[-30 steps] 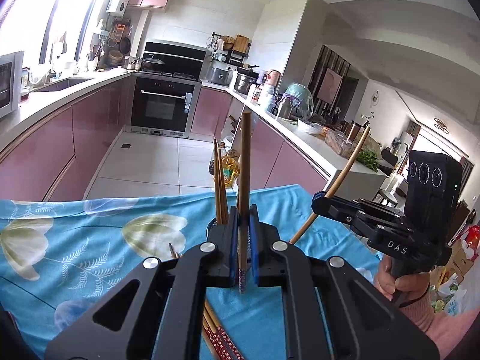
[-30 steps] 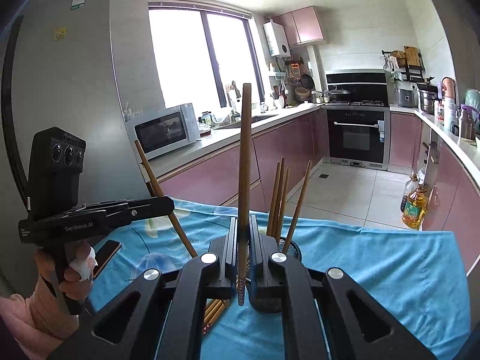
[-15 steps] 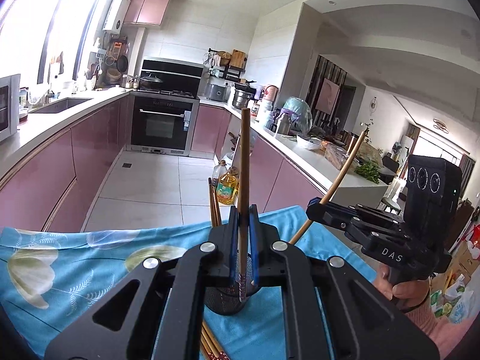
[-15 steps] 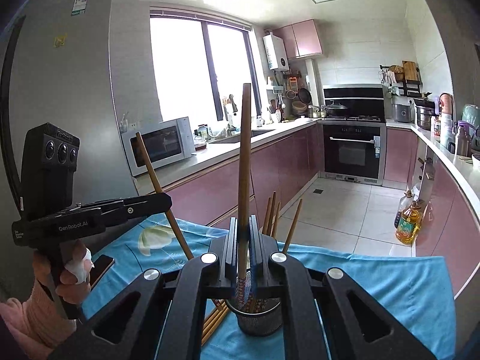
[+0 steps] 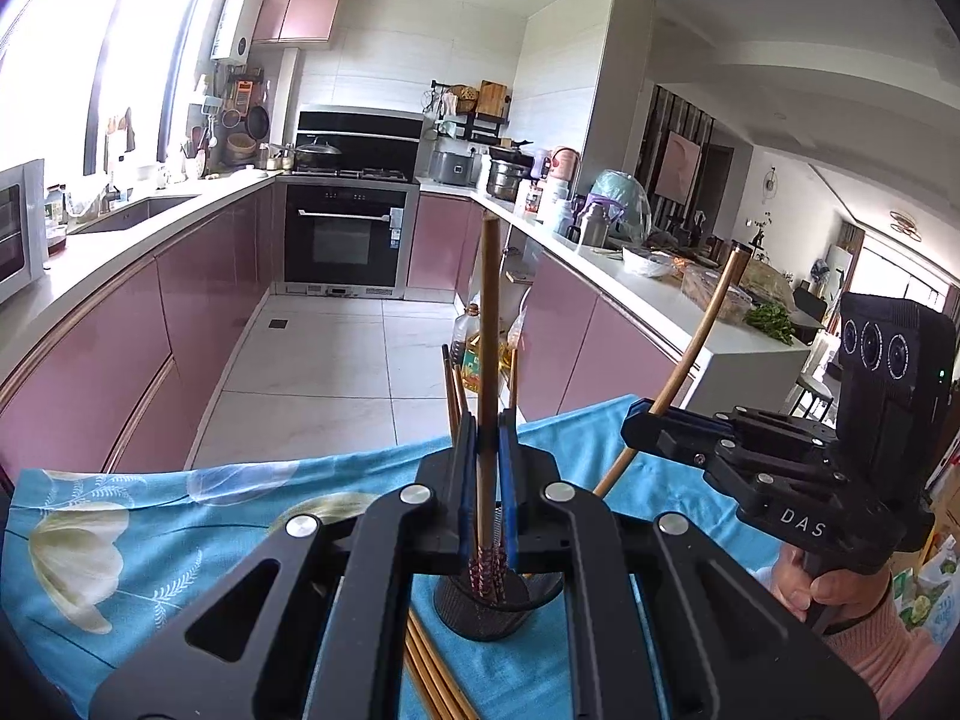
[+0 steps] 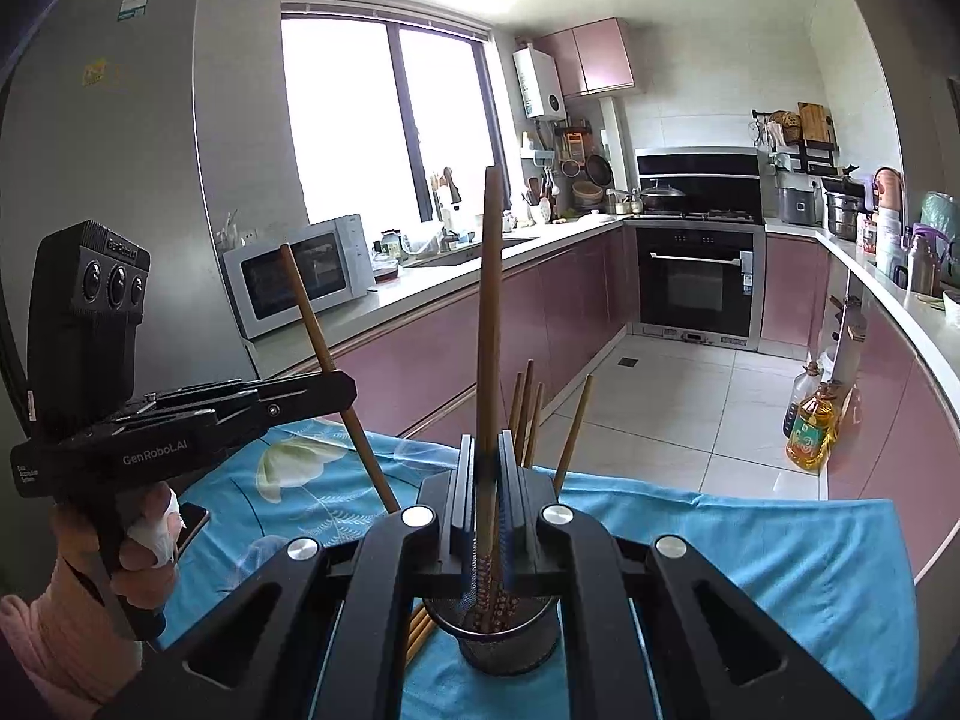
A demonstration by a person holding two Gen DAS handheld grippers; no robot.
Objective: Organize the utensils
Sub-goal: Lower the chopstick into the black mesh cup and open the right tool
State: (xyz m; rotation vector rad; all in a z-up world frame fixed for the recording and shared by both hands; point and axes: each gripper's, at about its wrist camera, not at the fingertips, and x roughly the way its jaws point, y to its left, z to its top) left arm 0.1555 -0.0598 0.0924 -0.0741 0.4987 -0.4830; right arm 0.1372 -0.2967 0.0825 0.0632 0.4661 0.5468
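Reading "GenRoboLAI": left hand-held gripper (image 6: 336, 387)

worktop's got a blue floral cloth (image 5: 180, 516) over it. black mesh holder (image 6: 510, 642) sits right under the tongs, loose chopsticks (image 5: 432, 678) lying flat just left of it, a phone (image 6: 192, 525) further left.

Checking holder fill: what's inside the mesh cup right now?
The mesh cup holds several upright chopsticks. The chopstick in the right gripper reaches down to the rim. The gripper fingers hide the cup's bottom, so no exact count.
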